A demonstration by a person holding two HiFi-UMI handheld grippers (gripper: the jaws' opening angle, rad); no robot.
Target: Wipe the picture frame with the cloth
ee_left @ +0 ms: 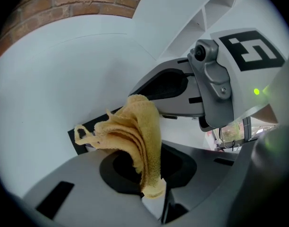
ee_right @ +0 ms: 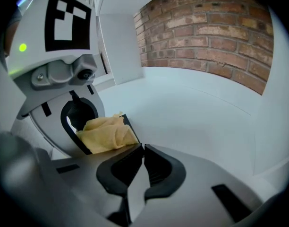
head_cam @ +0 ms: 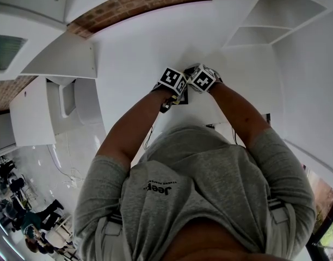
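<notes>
A yellow cloth (ee_left: 135, 136) hangs bunched from my left gripper (ee_left: 151, 193), which is shut on it. The cloth lies against the black edge of the picture frame (ee_left: 82, 137). In the right gripper view the same cloth (ee_right: 106, 132) covers the frame's corner (ee_right: 129, 126), and that black edge runs down into my right gripper (ee_right: 142, 148), whose jaws are closed on it. From the head view the left gripper (head_cam: 173, 88) and right gripper (head_cam: 202, 81) sit side by side over the white table (head_cam: 139, 53); most of the frame is hidden beneath them.
A brick wall (head_cam: 145, 1) runs behind the table. White open shelves (head_cam: 275, 20) stand at the far right, and white panels (head_cam: 57, 58) lie to the left. Cables (head_cam: 149, 139) hang near the person's left arm.
</notes>
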